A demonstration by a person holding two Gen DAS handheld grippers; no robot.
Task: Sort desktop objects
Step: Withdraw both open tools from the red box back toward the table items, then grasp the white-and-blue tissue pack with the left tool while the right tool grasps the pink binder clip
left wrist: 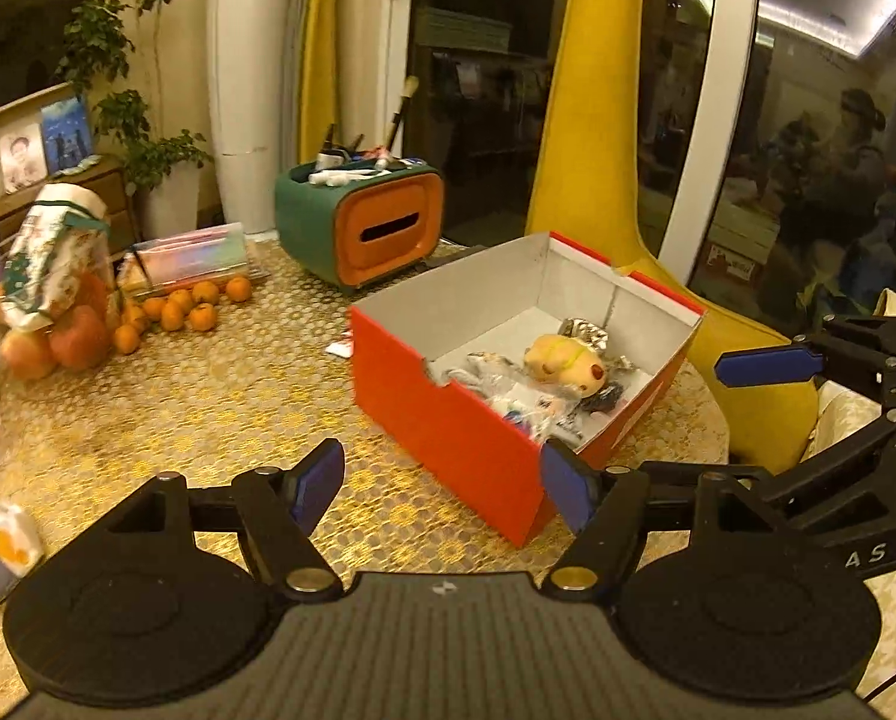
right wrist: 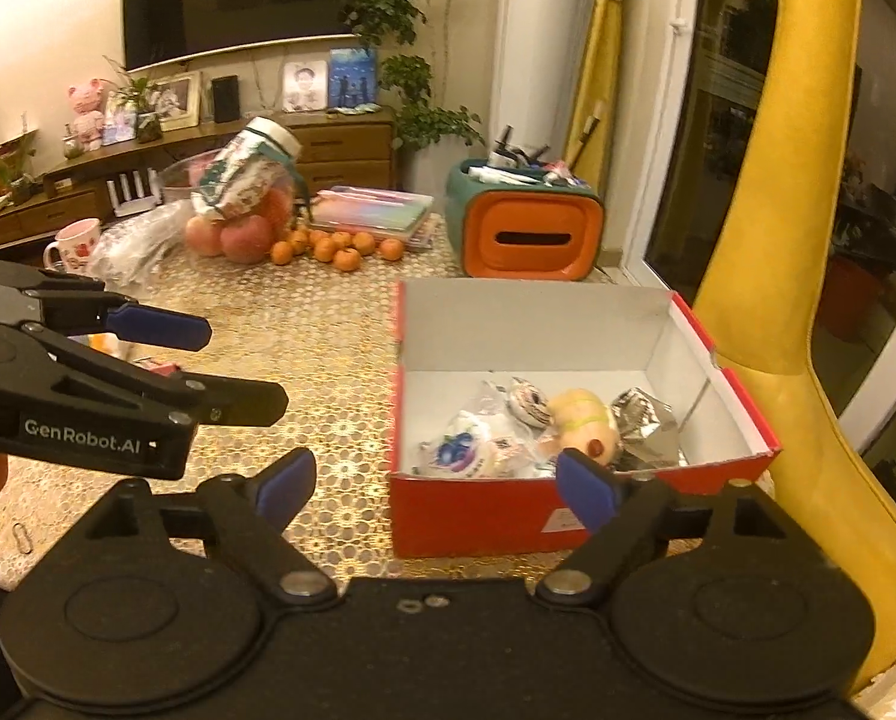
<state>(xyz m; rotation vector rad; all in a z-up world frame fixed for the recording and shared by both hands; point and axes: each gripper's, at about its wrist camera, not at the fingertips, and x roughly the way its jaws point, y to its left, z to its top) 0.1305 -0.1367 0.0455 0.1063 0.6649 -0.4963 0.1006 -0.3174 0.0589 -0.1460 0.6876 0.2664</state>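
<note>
**Left wrist view.** Left gripper [left wrist: 441, 489] hovers over the table [left wrist: 219, 396], jaws wide, nothing btwn the blue pads. The red box [left wrist: 448, 420] sits ahead and to the right, top open, near corner just beyond the right pad. Inside: a tan plush toy [left wrist: 565, 357], foil packets [left wrist: 586, 330] and clear-wrapped items. The right gripper [left wrist: 766, 360] enters from the right edge, beside the box; only one pad shows here. On the far side of the table: green-orange organizer [left wrist: 360, 228], small oranges [left wrist: 177, 309], bagged apples [left wrist: 57, 336]. A loose packet [left wrist: 3, 546] lies at the left edge, near this gripper.

**Right wrist view.** Right gripper [right wrist: 435, 489] also stands wide and empty, its right pad overlapping the box front wall in the picture; contact cannot be told. The box holds the same contents. The left gripper [right wrist: 165, 324] comes in from the left, over the tabletop, w/ nothing visible in it. A paper clip [right wrist: 23, 537] lies low left.

**Step in hand (judgement).** Both units look free, so the next loose item is likely the target; the packet at left suits the left unit.
- Approach w/ pads either side of the item, low to the cloth.
- Close until the wrapper is firmly pinched, not crushed.
- Lift clear of the box wall, release inside, not on the rim.
- Keep the two units apart over the box.
</note>
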